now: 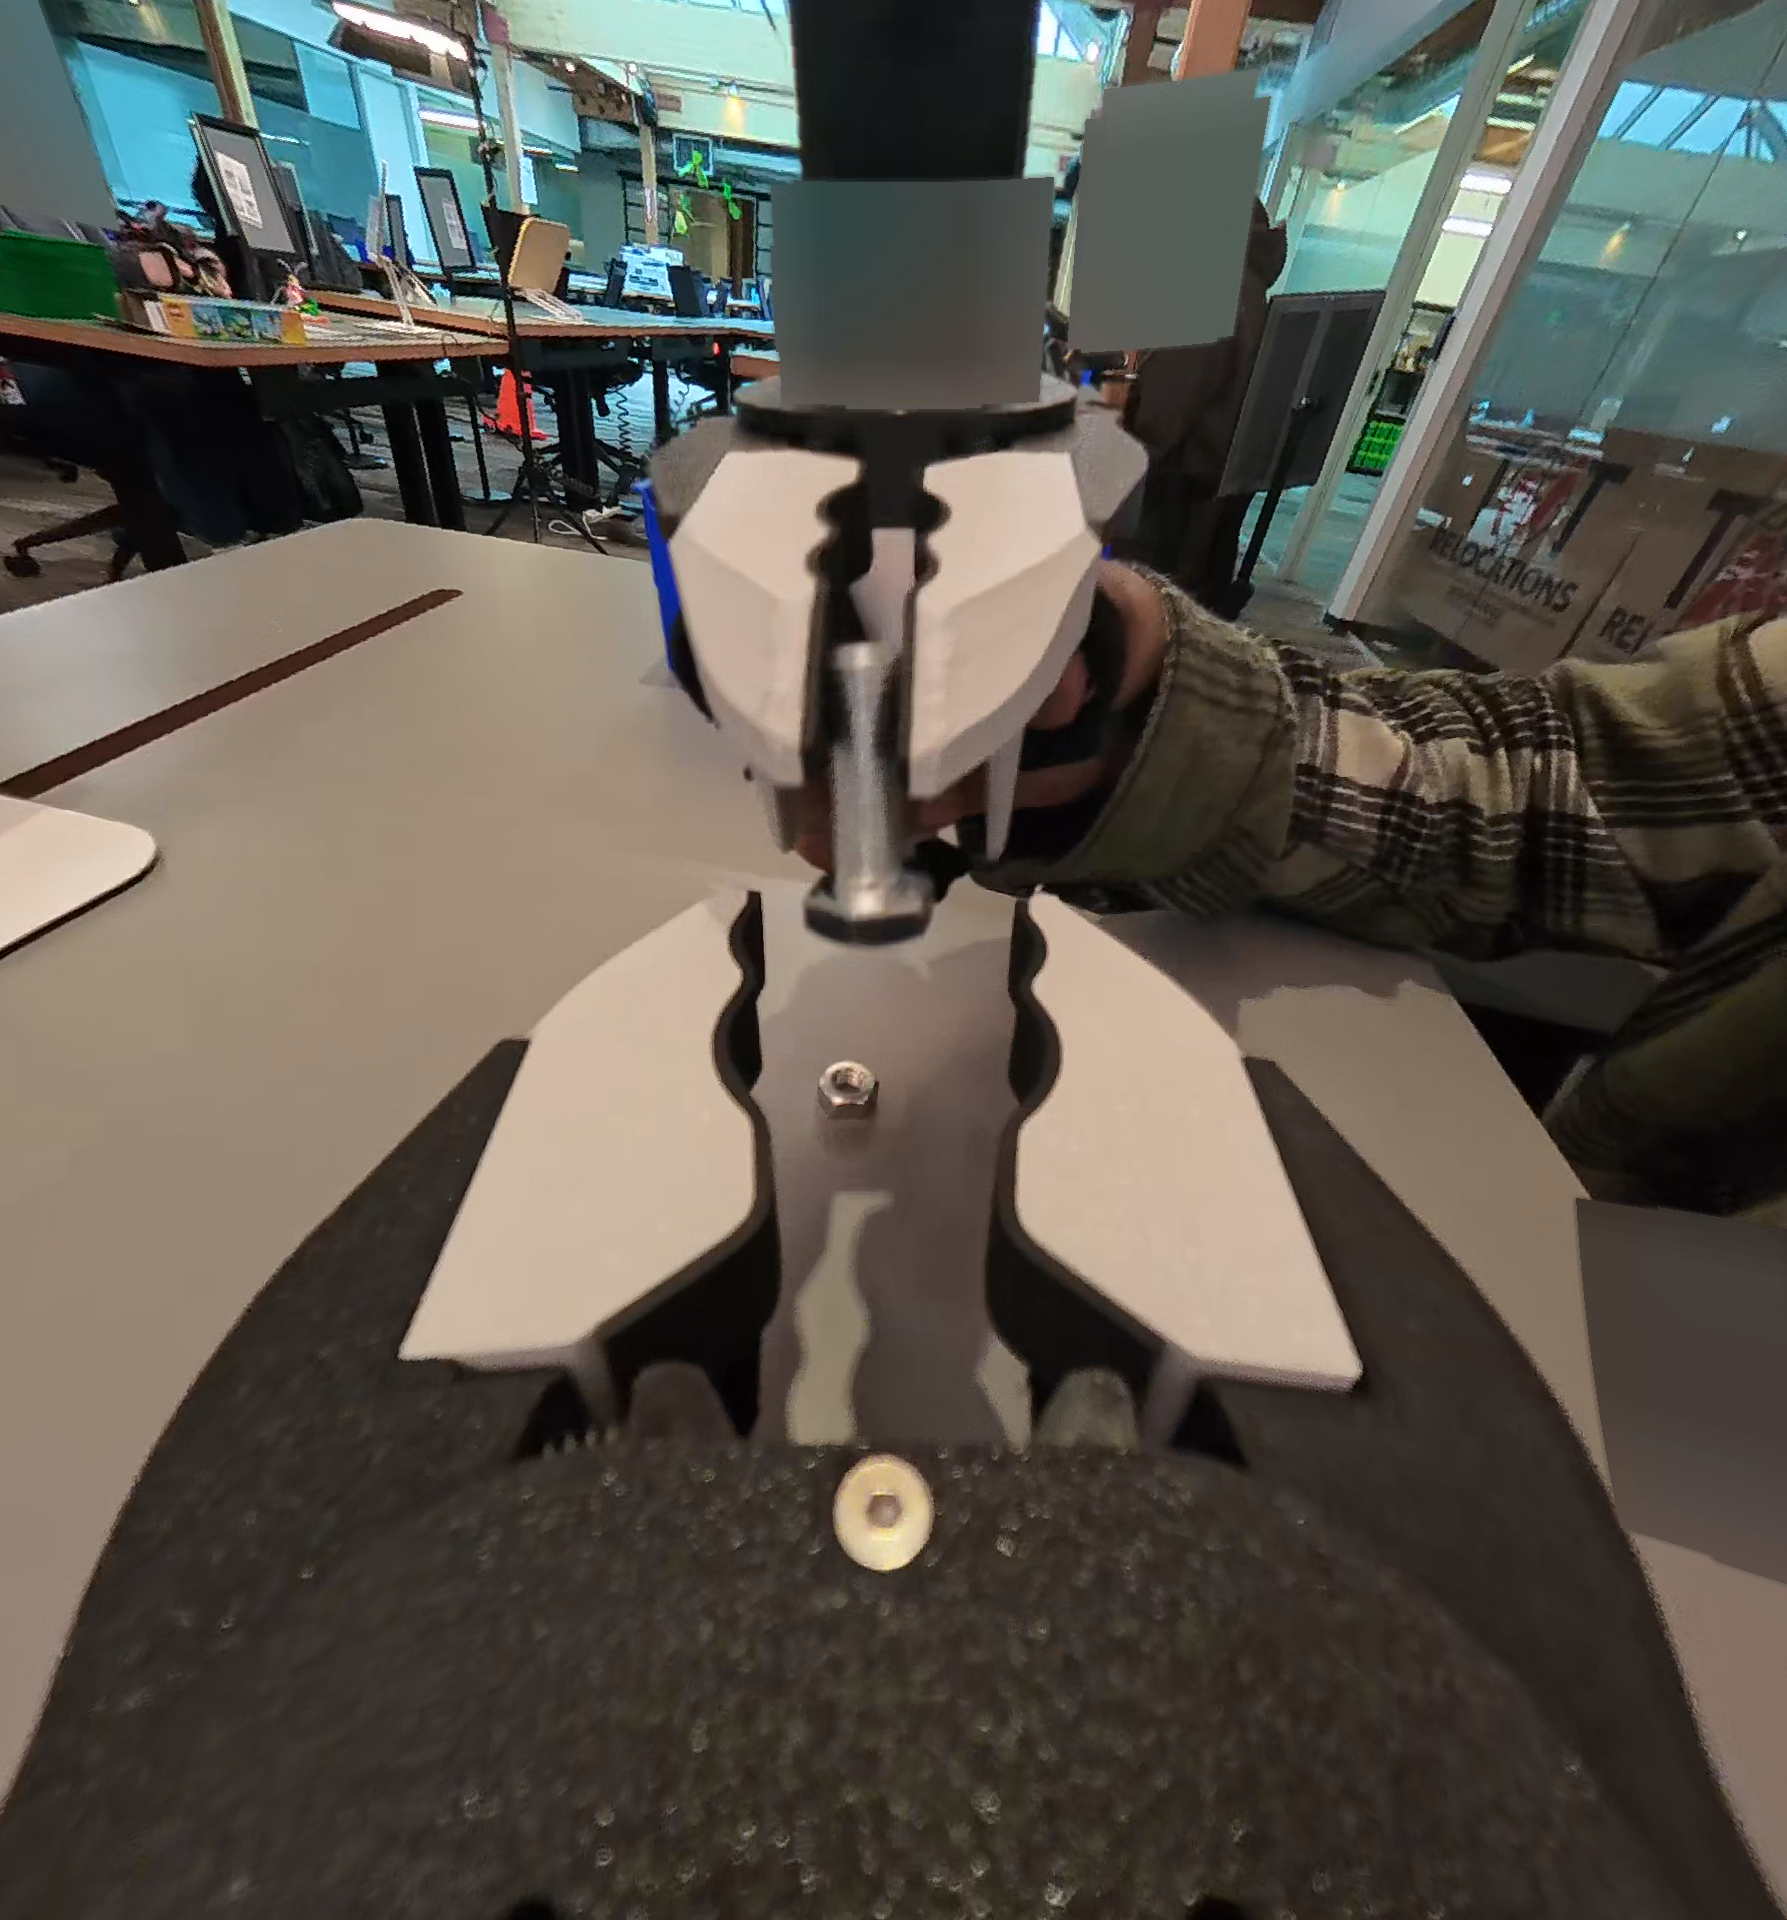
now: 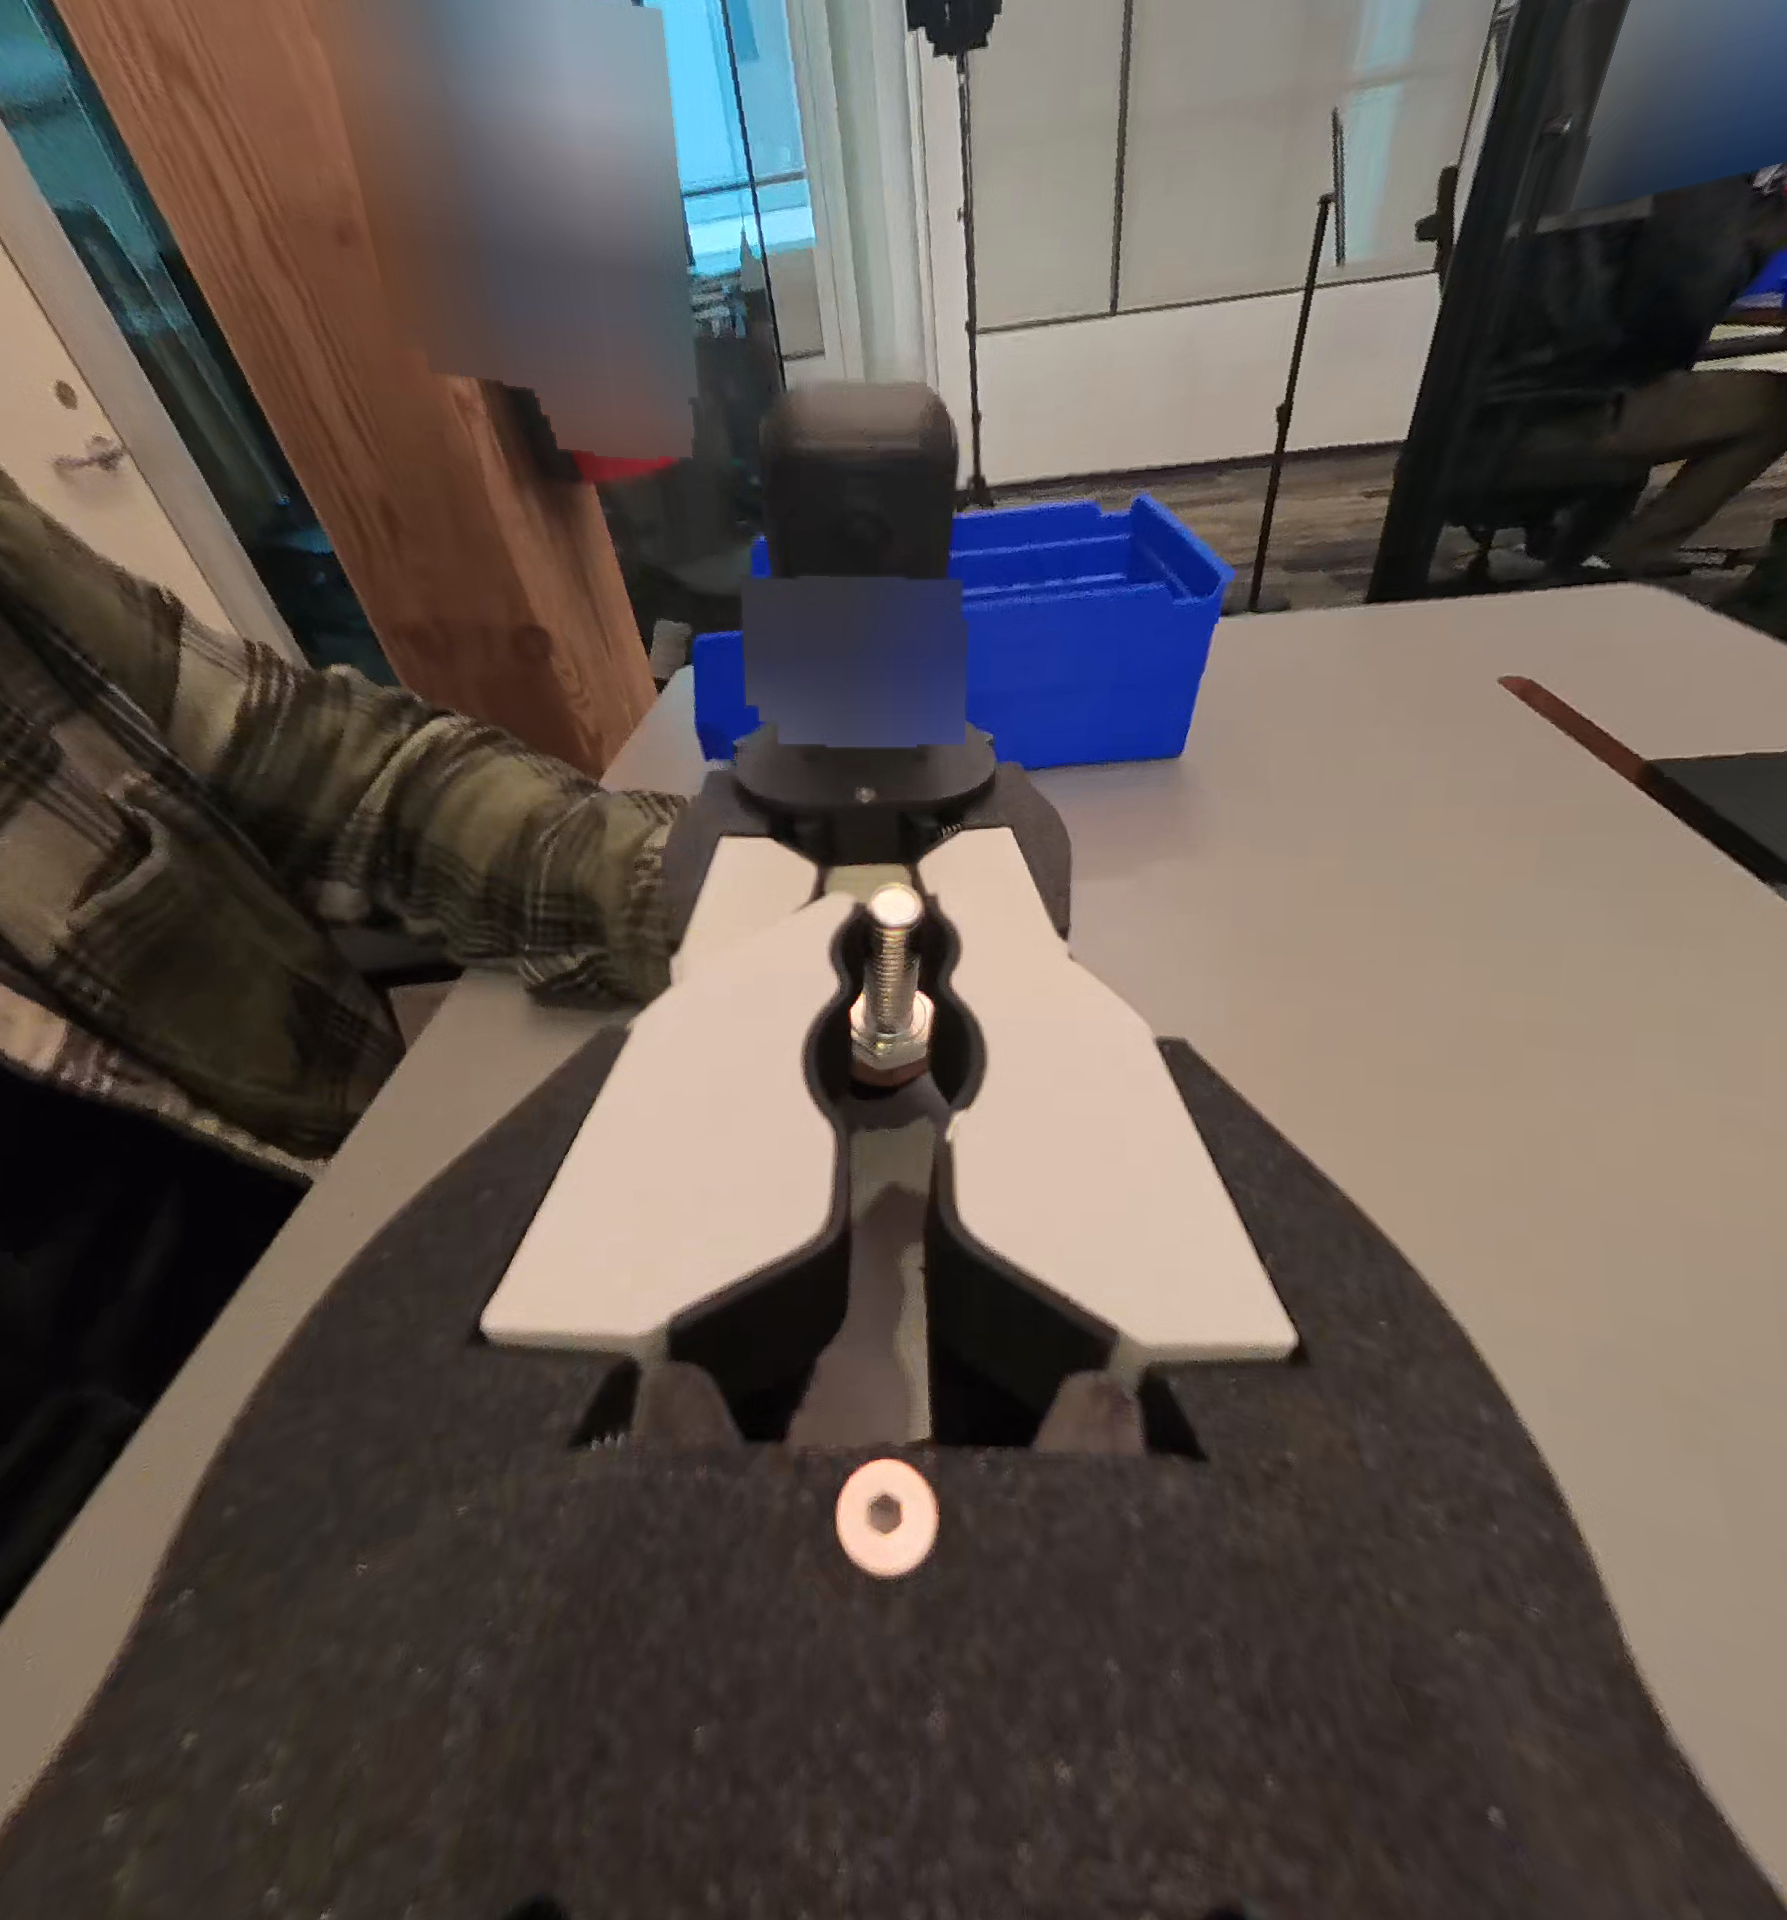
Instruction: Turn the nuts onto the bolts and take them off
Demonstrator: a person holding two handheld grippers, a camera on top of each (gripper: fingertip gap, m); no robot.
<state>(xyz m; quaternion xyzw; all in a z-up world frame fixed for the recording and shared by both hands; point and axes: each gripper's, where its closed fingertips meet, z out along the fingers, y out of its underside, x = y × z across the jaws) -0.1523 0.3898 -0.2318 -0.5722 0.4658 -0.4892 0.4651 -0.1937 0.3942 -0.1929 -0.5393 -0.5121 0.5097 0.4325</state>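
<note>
A small steel nut [image 1: 847, 1091] lies flat on the grey table [image 1: 349, 987] between the spread fingers of my left gripper [image 1: 884, 914], which is open and empty. Facing it, my right gripper [image 1: 863, 774] is shut on a silver bolt [image 1: 861, 769]. The bolt is upright with its hex head [image 1: 868, 920] down, just above the table beyond the nut. In the right wrist view the bolt [image 2: 891, 971] sits in the notch of the closed right gripper [image 2: 894, 935], threaded end up.
A blue plastic bin [image 2: 1076, 644] stands at the table's far edge behind the left gripper. A white pad [image 1: 16, 883] lies at the left, and a dark slot [image 1: 245, 675] runs across the tabletop. A plaid sleeve [image 1: 1388, 790] reaches in from the right. Spacing between my two grippers at the tips: around 5 centimeters. About 11 centimeters separates my left fingertips from the small steel nut [image 1: 847, 1091].
</note>
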